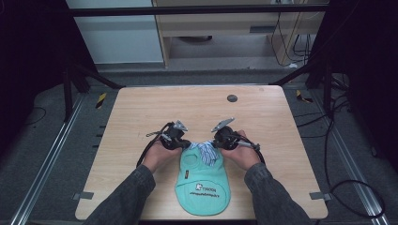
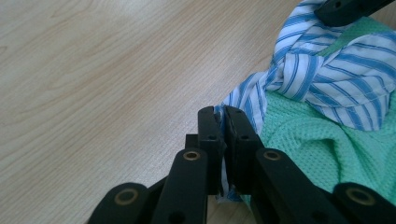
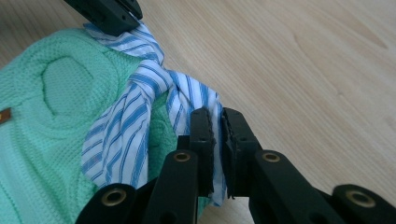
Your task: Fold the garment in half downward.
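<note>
Pinching striped collar (image 2: 322, 70) ends, both tongs (image 2: 223, 122) (image 3: 217, 125), closed on cloth; high view adding green garment's (image 1: 202, 185) printed back

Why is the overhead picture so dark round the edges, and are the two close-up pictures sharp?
High view: light falls on the wooden table, the surroundings sink into black, and the green garment looks slightly soft. Left gripper view: the striped collar is crisp and evenly lit, without glare. Right gripper view: fabric weave and wood grain are sharp; the nearest jaw parts blur slightly.

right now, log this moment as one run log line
left gripper: jaws shut on striped collar | right gripper: jaws shut on striped collar | green garment: flat on table
</note>
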Demonstrator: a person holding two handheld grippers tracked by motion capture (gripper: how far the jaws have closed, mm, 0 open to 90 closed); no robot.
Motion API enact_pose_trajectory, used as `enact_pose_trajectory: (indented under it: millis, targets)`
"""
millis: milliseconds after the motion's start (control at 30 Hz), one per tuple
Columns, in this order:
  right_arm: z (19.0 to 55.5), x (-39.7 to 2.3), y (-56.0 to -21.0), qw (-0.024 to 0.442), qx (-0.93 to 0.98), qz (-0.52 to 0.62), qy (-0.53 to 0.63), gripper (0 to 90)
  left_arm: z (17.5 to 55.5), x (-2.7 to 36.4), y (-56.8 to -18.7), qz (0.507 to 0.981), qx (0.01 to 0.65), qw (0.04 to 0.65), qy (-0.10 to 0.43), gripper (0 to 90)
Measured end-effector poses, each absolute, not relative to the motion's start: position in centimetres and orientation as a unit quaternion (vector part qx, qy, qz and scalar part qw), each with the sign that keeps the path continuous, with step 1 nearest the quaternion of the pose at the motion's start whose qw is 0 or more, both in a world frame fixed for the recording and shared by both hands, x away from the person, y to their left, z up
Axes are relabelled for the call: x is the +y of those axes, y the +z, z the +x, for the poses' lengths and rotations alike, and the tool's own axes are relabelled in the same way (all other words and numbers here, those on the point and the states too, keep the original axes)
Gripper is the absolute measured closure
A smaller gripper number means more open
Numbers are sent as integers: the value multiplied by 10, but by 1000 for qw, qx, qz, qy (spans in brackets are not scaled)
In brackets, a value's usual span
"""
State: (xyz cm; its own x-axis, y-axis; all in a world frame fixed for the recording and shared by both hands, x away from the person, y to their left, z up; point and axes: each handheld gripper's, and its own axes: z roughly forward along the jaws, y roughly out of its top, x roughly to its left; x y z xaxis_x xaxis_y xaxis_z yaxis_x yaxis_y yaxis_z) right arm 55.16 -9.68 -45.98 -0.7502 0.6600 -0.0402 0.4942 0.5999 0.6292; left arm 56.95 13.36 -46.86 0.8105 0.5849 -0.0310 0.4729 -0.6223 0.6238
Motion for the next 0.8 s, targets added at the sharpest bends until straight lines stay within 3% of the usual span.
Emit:
enact_pose_trajectory:
  millis: [800]
  targets:
    - [552, -109, -422, 163, 878, 300, 336, 833, 575, 132, -426, 898, 262, 332, 121, 863]
